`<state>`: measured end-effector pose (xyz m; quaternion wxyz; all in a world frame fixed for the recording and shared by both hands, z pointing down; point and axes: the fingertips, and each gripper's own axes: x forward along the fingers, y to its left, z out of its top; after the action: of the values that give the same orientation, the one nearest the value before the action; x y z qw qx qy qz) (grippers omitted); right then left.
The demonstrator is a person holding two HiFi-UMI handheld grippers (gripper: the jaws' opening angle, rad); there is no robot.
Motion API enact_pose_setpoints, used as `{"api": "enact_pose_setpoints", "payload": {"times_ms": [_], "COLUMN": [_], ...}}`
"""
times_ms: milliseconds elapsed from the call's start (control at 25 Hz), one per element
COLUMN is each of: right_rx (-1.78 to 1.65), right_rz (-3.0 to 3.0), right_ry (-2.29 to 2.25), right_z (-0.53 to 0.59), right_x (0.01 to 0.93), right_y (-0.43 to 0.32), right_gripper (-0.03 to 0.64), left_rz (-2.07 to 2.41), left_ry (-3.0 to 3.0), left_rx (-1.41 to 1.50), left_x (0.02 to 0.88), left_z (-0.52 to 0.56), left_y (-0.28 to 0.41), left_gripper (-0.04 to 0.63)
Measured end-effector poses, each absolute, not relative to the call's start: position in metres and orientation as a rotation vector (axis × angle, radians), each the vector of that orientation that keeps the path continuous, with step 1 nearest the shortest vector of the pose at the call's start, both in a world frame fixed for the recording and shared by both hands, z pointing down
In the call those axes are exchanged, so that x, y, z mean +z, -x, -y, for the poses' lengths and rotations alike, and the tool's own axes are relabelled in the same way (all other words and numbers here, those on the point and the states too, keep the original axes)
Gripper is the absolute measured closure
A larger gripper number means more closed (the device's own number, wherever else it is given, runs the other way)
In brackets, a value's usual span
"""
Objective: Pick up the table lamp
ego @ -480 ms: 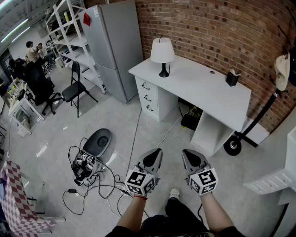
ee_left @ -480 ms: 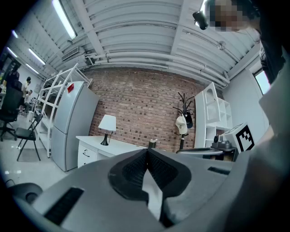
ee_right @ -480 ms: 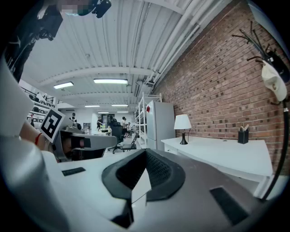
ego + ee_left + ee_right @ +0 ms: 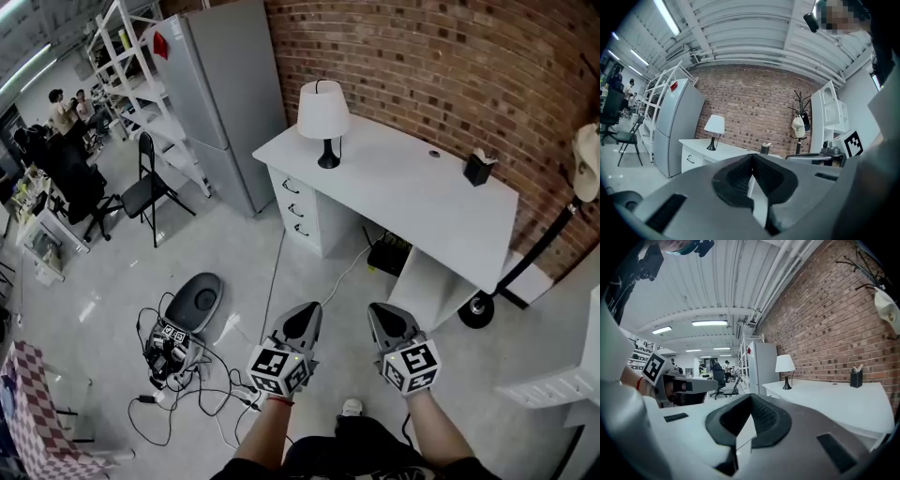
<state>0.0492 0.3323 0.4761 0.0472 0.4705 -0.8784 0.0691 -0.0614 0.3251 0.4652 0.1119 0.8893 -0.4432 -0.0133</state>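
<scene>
Nearest to me are my two tongs, held side by side and about level over the pale concrete floor [image 4: 112, 272]. The left tongs [image 4: 302, 323] and the right tongs [image 4: 386, 323] both have their jaws pressed together with nothing between them. I judge that sensible, since I stand well short of anything to grasp. Low on my left the floor holds one dark grey oval device [image 4: 197, 300] amid a tangle of black cables [image 4: 187, 384], which I would step around.

Farther on stands one white desk with a bare white tabletop [image 4: 412, 192] and three drawers [image 4: 295, 208] stacked at its left end. The thing I'm after, one table lamp with a white conical shade on a slim black stem and round black foot [image 4: 322, 117], stands upright on the tabletop's far left corner, well apart from both tongs. Near the right end sits one small black pen pot [image 4: 478, 169].

Past the desk, one tall grey fridge [image 4: 220, 94] stands against the red brick wall [image 4: 450, 66], and one black folding chair [image 4: 145, 187] stands to its left.
</scene>
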Motion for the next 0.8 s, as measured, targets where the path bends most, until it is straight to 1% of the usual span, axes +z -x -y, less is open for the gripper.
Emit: {"api": "enact_pose_setpoints", "payload": {"times_ms": [480,800], "right_rx": [0.239,0.258], "right_rz": [2.733,2.707], "right_ry": [-1.333,-1.353], "right_z": [-0.254,-0.209], "right_x": [0.479,0.490], "right_y": [-0.061,-0.070], "right_gripper": [0.615,0.615], "left_rz": [1.349,1.318], "left_ry": [-2.559,-2.556], "left_rx": [-0.063,-0.045], "left_x": [0.470,0.480], "left_z": [-0.252,-0.208], "left_y": [0.037,0.026], "left_gripper": [0.589,0.589]}}
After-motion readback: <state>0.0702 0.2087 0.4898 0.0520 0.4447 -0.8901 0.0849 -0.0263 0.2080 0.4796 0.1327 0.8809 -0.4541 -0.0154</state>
